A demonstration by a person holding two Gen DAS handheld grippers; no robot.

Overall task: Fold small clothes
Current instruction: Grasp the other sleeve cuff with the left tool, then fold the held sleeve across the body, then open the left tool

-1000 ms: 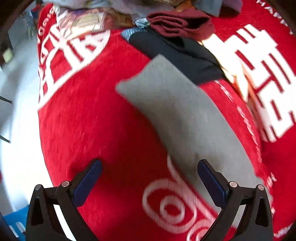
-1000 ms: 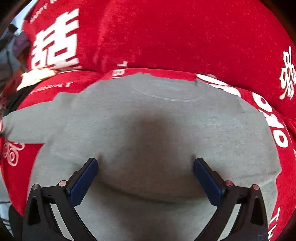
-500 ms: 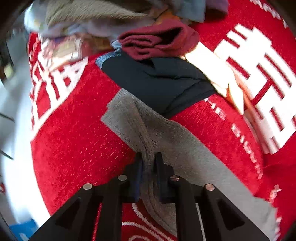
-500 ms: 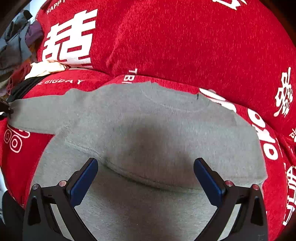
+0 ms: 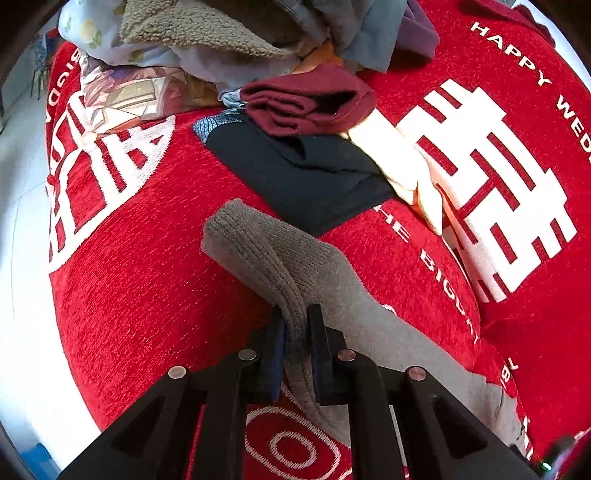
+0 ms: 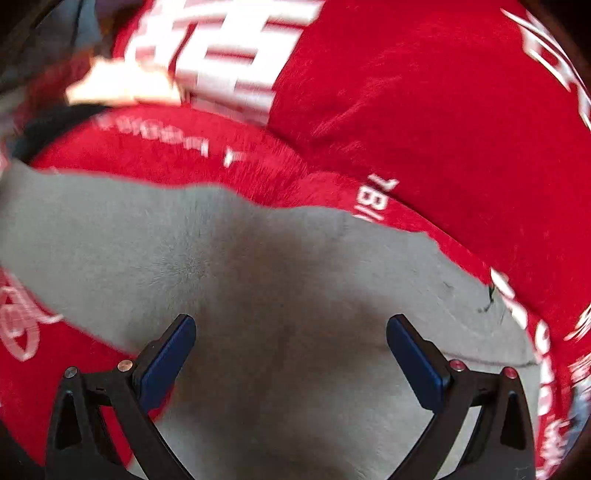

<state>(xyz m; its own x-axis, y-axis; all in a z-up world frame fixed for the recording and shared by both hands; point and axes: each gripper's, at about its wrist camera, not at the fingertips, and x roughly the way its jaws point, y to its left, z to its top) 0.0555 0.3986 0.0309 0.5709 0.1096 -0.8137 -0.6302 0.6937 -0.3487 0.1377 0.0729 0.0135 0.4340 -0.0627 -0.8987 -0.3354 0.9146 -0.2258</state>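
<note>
A grey knit sweater [image 6: 280,295] lies spread on the red sofa. Its sleeve [image 5: 266,254] runs toward the upper left in the left wrist view, with a ribbed cuff at the end. My left gripper [image 5: 295,317] is shut on the sleeve near the cuff and lifts it off the cushion. My right gripper [image 6: 291,328] is open and empty, low over the sweater's body, with its blue pads [image 6: 170,354] wide apart. The right wrist view is blurred.
A pile of other clothes sits at the back left of the sofa: a dark red folded garment [image 5: 310,99], a black one [image 5: 306,173], a cream one [image 5: 402,166], and fleece and pale fabrics [image 5: 192,33]. The red cushion [image 5: 129,280] ends at a pale floor [image 5: 22,258] on the left.
My left gripper closed on the sleeve near the cuff and has lifted it. My right gripper stayed open and swung left over the sweater.
</note>
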